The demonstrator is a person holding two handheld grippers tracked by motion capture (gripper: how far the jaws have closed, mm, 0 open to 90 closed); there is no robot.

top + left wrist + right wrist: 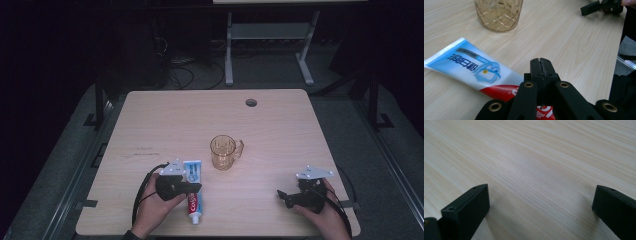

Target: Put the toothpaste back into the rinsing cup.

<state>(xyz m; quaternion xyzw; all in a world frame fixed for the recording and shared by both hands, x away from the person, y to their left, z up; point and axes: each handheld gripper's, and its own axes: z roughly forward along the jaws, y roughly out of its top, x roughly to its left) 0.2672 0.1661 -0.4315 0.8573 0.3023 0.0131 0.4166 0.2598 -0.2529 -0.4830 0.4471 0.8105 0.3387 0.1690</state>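
A white, blue and red toothpaste tube (476, 68) and an amber diamond-cut glass mug (223, 152) lie on the pale wood-grain desk (165, 125).

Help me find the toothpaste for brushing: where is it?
In the high view the toothpaste tube lies flat near the table's front edge, left of centre, under the left claw, with the amber mug behind it.

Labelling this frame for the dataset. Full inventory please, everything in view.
toothpaste tube: 1, white, blue and red, lying flat near the table's front edge, under the left gripper
glass mug: 1, amber, upright mid-table, handle to the right
table: 1, light wood, round hole near its far edge
white frame: 1, on the floor beyond the table
left gripper: 1, black, jaws shut, over the tube
right gripper: 1, black, jaws open, over bare wood at front right
hands: 2, holding the grippers
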